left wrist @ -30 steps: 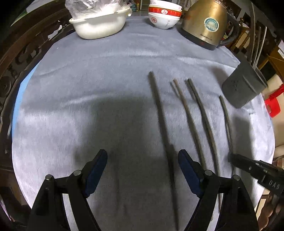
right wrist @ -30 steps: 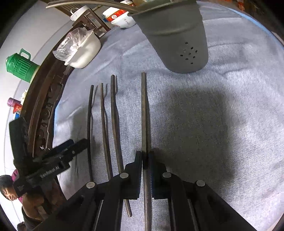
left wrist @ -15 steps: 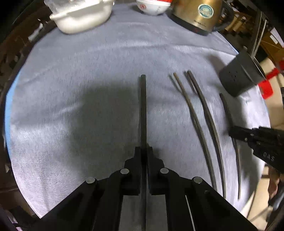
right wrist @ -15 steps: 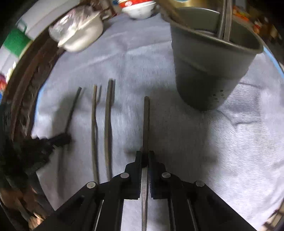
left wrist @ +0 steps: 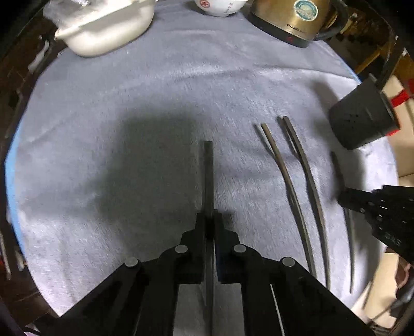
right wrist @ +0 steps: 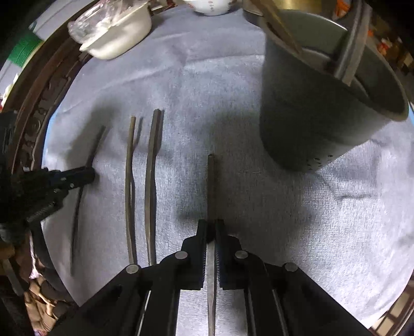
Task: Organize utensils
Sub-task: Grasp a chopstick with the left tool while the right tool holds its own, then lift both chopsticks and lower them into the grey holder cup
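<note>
My left gripper point(left wrist: 210, 219) is shut on a dark chopstick point(left wrist: 208, 175) and holds it above the grey cloth. My right gripper point(right wrist: 211, 226) is shut on another dark chopstick point(right wrist: 211, 186), lifted near the dark grey utensil holder point(right wrist: 310, 113), which holds several utensils. Two more chopsticks point(left wrist: 287, 178) point(left wrist: 308, 170) lie side by side on the cloth between the grippers; they also show in the right wrist view point(right wrist: 129, 181) point(right wrist: 151, 175). The right gripper point(left wrist: 344, 199) shows at the right edge of the left wrist view, the holder point(left wrist: 362, 121) beyond it.
A white dish with a plastic bag point(left wrist: 103, 28), a red-and-white bowl point(left wrist: 220, 6) and a brass kettle point(left wrist: 292, 20) stand along the far edge. A carved wooden table rim point(right wrist: 33, 113) surrounds the grey cloth point(left wrist: 129, 103).
My left gripper closed on the leftmost chopstick and lifted it. My right gripper, holding its chopstick throughout, rose and moved closer to the utensil holder.
</note>
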Available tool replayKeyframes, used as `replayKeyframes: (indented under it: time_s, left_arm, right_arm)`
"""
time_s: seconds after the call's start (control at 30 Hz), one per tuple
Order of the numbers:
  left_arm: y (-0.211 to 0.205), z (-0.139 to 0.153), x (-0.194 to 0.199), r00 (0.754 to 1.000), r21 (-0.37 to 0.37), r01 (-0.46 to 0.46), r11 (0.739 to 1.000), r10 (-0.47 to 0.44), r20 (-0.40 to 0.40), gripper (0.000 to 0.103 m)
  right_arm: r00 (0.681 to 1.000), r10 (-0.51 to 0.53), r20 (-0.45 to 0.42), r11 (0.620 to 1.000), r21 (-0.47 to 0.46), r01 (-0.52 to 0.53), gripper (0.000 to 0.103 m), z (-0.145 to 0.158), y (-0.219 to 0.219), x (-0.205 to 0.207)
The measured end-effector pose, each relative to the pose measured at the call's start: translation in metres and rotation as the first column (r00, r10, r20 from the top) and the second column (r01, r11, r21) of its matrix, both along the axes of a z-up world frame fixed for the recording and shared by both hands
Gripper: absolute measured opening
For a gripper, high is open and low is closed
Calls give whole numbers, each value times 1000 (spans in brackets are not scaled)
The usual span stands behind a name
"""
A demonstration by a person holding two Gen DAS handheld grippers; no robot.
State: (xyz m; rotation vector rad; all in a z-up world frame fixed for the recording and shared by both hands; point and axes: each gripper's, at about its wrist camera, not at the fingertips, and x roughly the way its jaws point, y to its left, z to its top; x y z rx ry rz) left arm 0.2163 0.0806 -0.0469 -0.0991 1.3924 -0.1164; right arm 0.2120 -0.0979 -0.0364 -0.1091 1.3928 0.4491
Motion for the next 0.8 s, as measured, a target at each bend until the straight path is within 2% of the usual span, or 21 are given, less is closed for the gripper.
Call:
replayKeyframes:
  time_s: [0.07,0.13,0.23,0.3,0.37,0.4,0.47,0.53,0.57,0.6,0.67,0.7,0.8]
  left_arm:
    - [12,0,-12,999,-46,-38,998,39,21,6]
    - [25,5,-26,995,-98,-79,992,84,48,6]
    - [39,21,-50,977,-186,-137,973,164,133,6]
    - [46,39,-64,951,-228,-166,959,217,222,6]
    - [48,57,-77,916,-236,-186,954,256,310,6]
    - [48,67,-82,894,-239,-193,952,271,358,6]
    - [45,83,-94,831,-242,-203,949,298,469,6]
    - [40,99,-104,760,-238,-216,947,316,568,6]
    - [36,106,-108,716,-243,-227,943,330,615,6]
    - [31,110,-110,676,-239,-232,943,333,657,6]
    - [24,116,-115,606,-228,-244,943,332,723,6]
    - [22,117,-119,575,-217,-254,942,328,750,6]
    - [14,112,-125,526,-168,-308,936,315,790,6]
  right_arm:
    - [1000,-11,23,1000,18,10,6,1,-3,-5]
    - [998,-42,52,996,77,38,6,4,-11,-16]
    - [984,-120,131,979,179,96,6,22,-32,-37]
    - [964,-181,193,964,231,135,6,36,-48,-49]
    - [918,-278,285,934,302,189,6,58,-67,-65]
    - [897,-310,317,924,325,204,6,67,-72,-69]
    - [808,-402,430,888,397,230,6,92,-90,-82]
    - [716,-463,522,870,424,253,6,107,-98,-90]
    - [664,-480,574,866,429,254,6,116,-98,-93]
    - [633,-487,602,865,429,258,6,117,-95,-96]
    - [552,-500,667,865,417,279,6,119,-92,-97]
    - [525,-493,694,870,404,283,6,122,-90,-98]
    - [483,-490,726,871,388,300,6,113,-80,-96]
